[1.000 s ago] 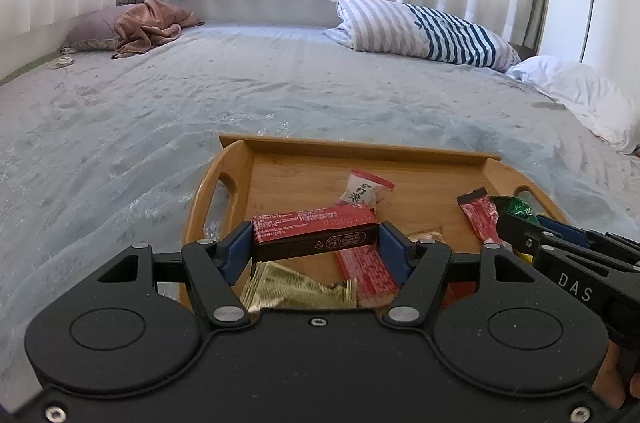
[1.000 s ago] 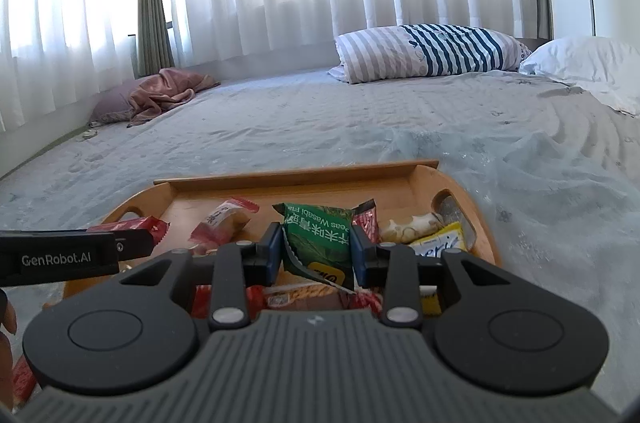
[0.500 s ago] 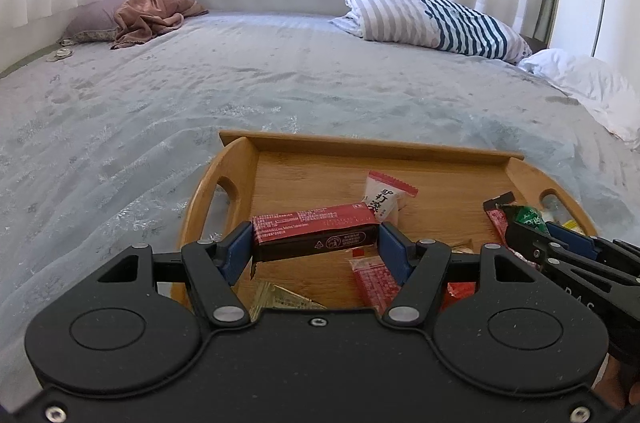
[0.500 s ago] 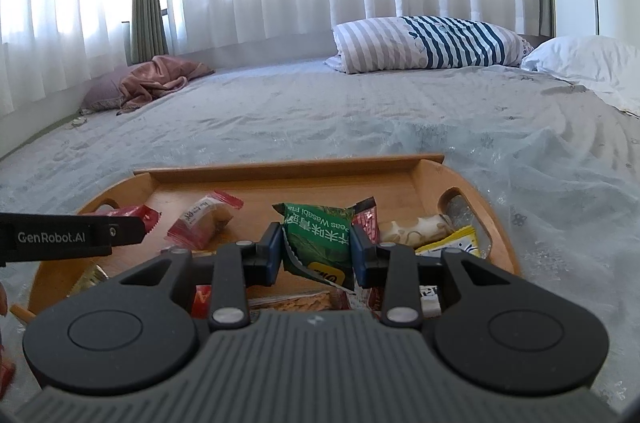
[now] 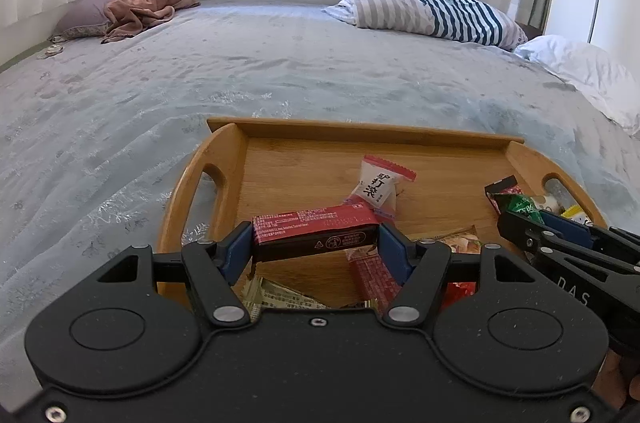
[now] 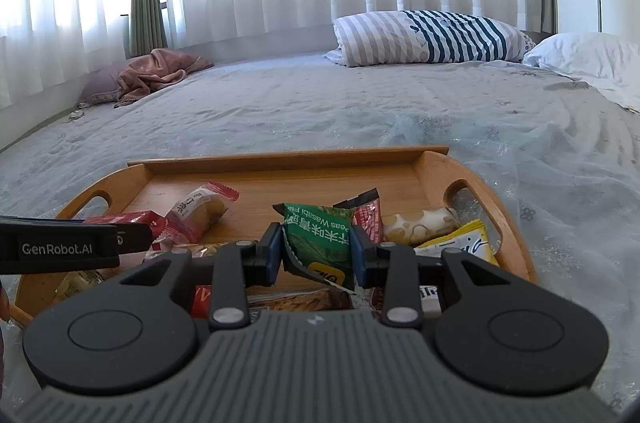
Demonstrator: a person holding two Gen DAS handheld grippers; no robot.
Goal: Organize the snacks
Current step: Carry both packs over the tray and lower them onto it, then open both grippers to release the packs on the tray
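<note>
A wooden tray (image 5: 224, 159) with handles lies on the bed and holds several snack packets. My left gripper (image 5: 316, 243) is shut on a red snack bar (image 5: 316, 229) held crosswise above the tray's near left part. My right gripper (image 6: 318, 249) is shut on a green wasabi peas packet (image 6: 320, 239) above the tray (image 6: 436, 167), right of centre. A white and red candy packet (image 5: 378, 183) lies mid-tray; it also shows in the right wrist view (image 6: 200, 205). The right gripper shows at the right in the left wrist view (image 5: 560, 243).
The tray sits on a grey-blue bedspread (image 5: 240, 71). A striped pillow (image 5: 424, 9) and a white pillow (image 5: 584, 71) lie far right, a pink blanket (image 5: 144, 3) far left. Yellow (image 6: 464, 243) and cream (image 6: 420, 223) packets lie by the tray's right handle.
Both grippers have pulled back and risen a little with their packets still held; more of the tray floor and the white candy packet show beyond the left gripper.
</note>
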